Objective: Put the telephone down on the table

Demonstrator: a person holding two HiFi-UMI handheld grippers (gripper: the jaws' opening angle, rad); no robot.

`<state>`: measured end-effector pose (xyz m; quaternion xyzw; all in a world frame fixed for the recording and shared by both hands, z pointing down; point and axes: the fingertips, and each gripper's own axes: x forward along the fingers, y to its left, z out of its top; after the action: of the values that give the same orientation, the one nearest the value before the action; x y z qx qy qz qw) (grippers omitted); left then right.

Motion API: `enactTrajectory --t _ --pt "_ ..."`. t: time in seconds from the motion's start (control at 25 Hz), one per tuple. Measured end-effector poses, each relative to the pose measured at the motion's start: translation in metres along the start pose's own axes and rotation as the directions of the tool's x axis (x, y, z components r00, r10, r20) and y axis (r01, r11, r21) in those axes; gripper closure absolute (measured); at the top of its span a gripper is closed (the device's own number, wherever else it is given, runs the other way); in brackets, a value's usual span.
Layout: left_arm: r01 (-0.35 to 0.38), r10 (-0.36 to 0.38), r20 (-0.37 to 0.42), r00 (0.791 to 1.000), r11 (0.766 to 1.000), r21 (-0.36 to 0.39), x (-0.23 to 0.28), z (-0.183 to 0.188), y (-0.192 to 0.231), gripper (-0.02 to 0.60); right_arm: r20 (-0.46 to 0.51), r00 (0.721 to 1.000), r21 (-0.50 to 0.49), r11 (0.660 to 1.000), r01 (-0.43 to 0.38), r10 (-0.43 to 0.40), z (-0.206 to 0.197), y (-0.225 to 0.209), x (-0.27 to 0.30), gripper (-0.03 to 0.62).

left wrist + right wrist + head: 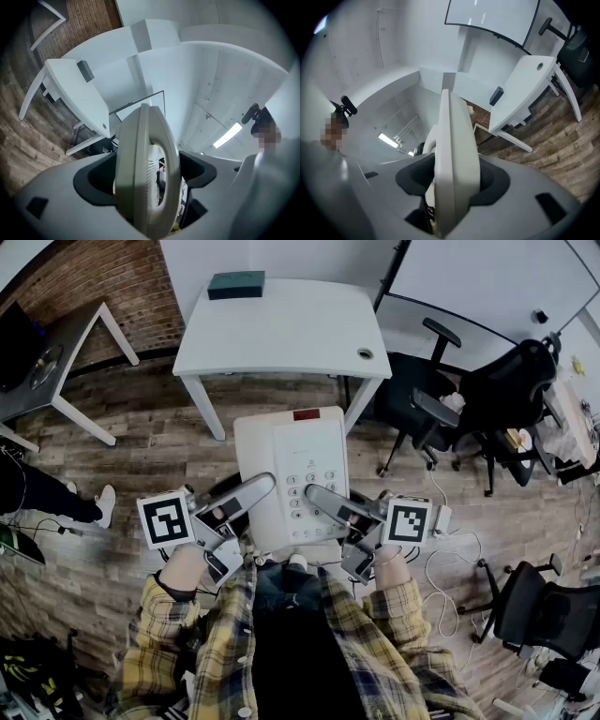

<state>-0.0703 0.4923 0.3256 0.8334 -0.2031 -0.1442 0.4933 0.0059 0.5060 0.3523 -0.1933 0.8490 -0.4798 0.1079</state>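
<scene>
Office: white desk (281,329), black swivel chairs (511,395), wood-look floor (141,474).

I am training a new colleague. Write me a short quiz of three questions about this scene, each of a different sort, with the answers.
1. Multiple choice: what holds the telephone? A) left gripper only B) right gripper only C) both grippers.
2. True or false: the telephone already rests on the white table.
3. Fill in: on the table's far left corner lies a dark ___.
Key: 1 C, the left gripper and the right gripper each clamp one side. 2 false, it is held in the air. 3 box.
</scene>
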Motion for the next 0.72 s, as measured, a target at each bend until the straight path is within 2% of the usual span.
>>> enactTrajectory --t 0.72 --pt "-0.004 0.003 0.026 1.000 1.000 0.020 0.014 -0.002 -0.005 0.187 -0.005 1.000 -0.001 1.000 -0.026 0.026 0.010 -0.002 -0.010 0.378"
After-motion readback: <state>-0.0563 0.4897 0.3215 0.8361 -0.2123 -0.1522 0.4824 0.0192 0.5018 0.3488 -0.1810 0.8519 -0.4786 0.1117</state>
